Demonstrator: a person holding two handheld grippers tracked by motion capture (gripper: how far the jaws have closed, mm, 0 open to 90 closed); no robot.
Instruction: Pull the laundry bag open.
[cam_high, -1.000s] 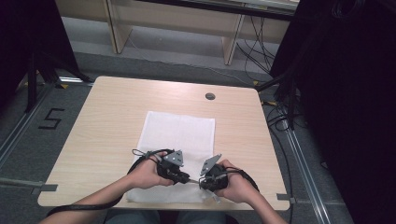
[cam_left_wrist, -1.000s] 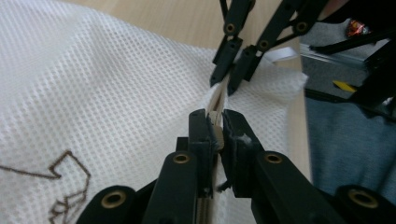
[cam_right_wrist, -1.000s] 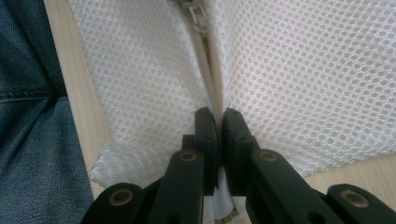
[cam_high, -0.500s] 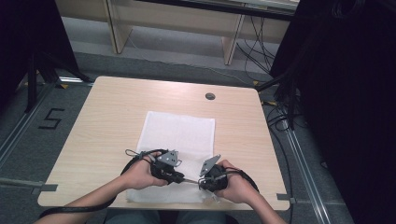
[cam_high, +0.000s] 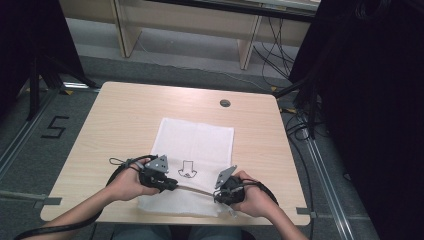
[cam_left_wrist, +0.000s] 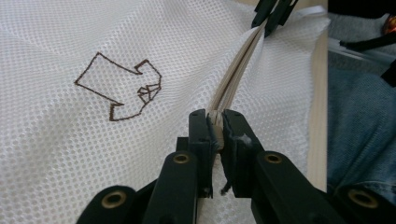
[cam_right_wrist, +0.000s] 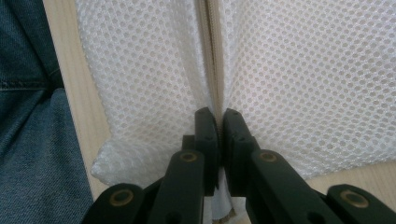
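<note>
We see a light wooden rectangular table (cam_high: 125, 125) on grey carpeted floor (cam_high: 30, 165). At its one o'clock corner sits a round dark cable grommet (cam_high: 225, 103). At twelve stands a pale wooden shelf unit (cam_high: 190, 25); black curtains (cam_high: 370, 100) hang at three, cables (cam_high: 272, 55) trail nearby, and a black floor numeral "5" (cam_high: 54, 128) lies at nine.

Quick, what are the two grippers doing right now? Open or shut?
Left gripper: shut on the zipper of the mesh bag.
Right gripper: shut on the zipper too, at the bag's other end.
</note>
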